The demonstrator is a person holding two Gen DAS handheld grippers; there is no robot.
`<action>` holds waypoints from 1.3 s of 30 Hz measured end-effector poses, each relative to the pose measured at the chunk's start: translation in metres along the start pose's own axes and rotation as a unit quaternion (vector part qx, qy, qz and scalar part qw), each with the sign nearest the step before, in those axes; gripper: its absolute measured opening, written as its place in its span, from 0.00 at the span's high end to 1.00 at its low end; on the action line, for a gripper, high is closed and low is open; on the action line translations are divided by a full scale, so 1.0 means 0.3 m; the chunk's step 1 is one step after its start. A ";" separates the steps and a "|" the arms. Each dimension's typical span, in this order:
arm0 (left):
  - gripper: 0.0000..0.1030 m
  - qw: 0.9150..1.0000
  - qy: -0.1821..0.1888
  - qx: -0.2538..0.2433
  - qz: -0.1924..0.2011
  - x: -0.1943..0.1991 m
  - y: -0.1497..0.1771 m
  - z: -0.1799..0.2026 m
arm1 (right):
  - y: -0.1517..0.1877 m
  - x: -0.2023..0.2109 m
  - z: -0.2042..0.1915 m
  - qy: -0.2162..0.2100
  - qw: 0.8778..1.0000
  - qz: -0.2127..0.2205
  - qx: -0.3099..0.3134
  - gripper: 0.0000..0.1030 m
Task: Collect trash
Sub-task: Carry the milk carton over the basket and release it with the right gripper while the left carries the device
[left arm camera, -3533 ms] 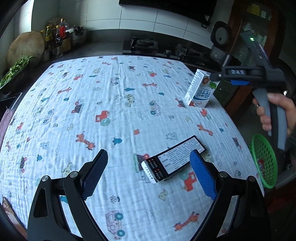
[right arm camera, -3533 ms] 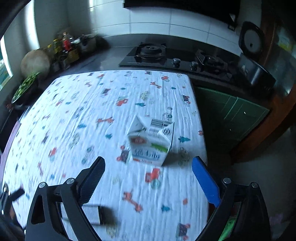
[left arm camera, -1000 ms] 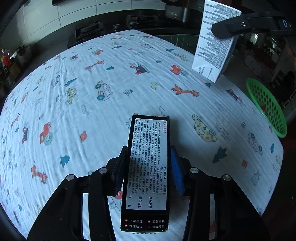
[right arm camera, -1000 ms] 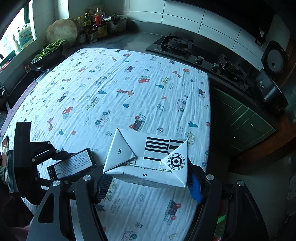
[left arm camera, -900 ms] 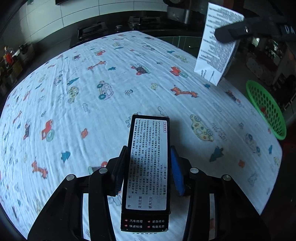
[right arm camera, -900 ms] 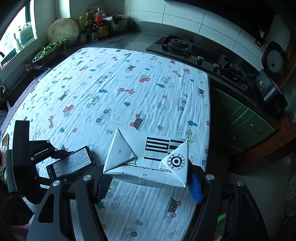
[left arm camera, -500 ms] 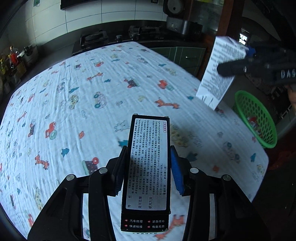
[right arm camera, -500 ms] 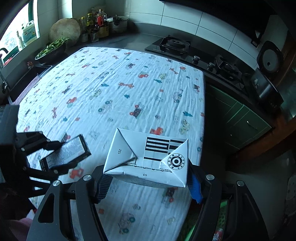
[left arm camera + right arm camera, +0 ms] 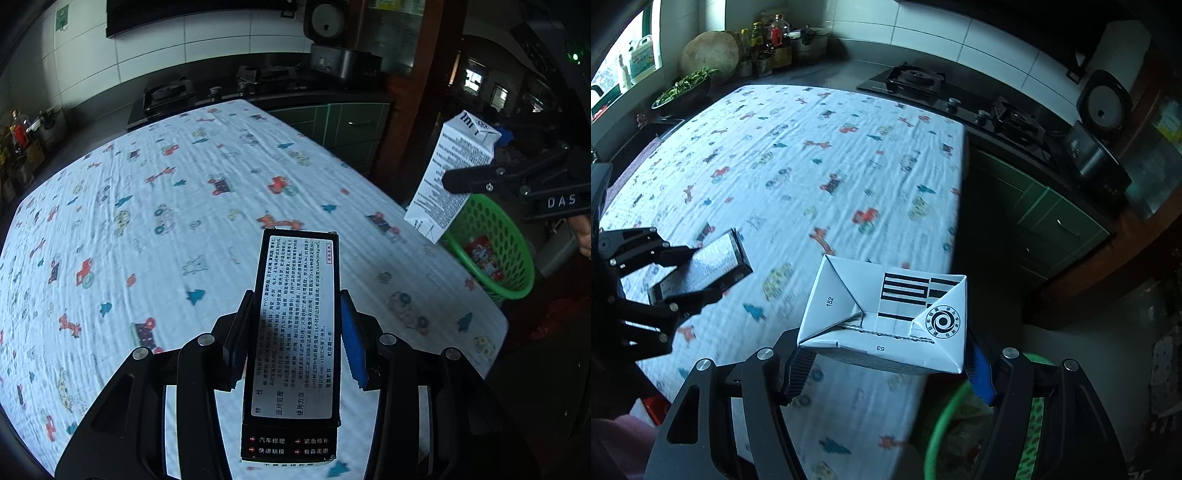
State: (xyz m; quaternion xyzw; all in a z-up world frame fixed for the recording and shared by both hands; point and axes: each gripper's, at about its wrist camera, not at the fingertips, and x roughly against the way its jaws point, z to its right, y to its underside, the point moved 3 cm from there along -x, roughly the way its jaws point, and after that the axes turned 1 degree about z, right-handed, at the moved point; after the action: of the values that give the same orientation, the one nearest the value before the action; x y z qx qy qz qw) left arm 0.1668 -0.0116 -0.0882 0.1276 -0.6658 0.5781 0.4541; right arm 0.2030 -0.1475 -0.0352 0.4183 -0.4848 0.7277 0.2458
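Carry step: left tongs (image 9: 293,343) clamped on box (image 9: 295,332), right tongs (image 9: 886,363) clamped on carton (image 9: 886,317) above basket (image 9: 513,258) rim; next, centre over basket, then release.

You are standing in a home kitchen: a gas hob (image 9: 916,79) is sitting in the dark counter under white wall tiles (image 9: 960,27), green cabinet doors (image 9: 1049,218) are running below, bottles (image 9: 768,40) and leafy greens (image 9: 687,83) are crowding the window side, and a cartoon-print cloth (image 9: 155,229) is covering the table.
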 end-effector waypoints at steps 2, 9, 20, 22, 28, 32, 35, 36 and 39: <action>0.58 1.000 0.004 -0.004 0.002 0.000 -0.006 0.028 | 0.029 0.010 0.022 0.005 1.000 -0.004 -0.003 0.35; 0.58 1.000 0.017 -0.014 0.004 -0.007 -0.028 0.122 | 0.114 0.045 0.093 0.023 1.000 -0.011 -0.012 0.35; 0.58 0.998 0.042 -0.043 0.013 -0.017 -0.069 0.276 | 0.285 0.075 0.292 0.069 0.995 -0.042 -0.051 0.35; 0.58 0.998 0.047 -0.047 0.013 -0.021 -0.073 0.302 | 0.312 0.078 0.332 0.079 0.994 -0.049 -0.060 0.35; 0.58 0.997 0.057 -0.058 0.013 -0.026 -0.080 0.359 | 0.391 0.075 0.450 0.113 0.987 -0.071 -0.086 0.35; 0.58 0.996 0.064 -0.065 0.013 -0.027 -0.082 0.398 | 0.432 0.064 0.521 0.127 0.982 -0.083 -0.109 0.35; 0.58 0.995 0.070 -0.069 0.015 -0.025 -0.085 0.425 | 0.450 0.067 0.562 0.139 0.979 -0.085 -0.124 0.27; 0.58 0.995 0.071 -0.071 0.015 -0.026 -0.086 0.432 | 0.453 0.071 0.573 0.142 0.978 -0.083 -0.127 0.26; 0.58 0.994 0.078 -0.076 0.016 -0.028 -0.091 0.464 | 0.465 0.090 0.604 0.148 0.976 -0.077 -0.139 0.25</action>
State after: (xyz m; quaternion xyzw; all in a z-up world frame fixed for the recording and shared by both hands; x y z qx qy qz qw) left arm 0.1267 -0.1461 -0.0656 0.0364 -0.6723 0.5408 0.5042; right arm 0.1494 -0.3709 -0.0496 0.3043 -0.5054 0.6860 0.4259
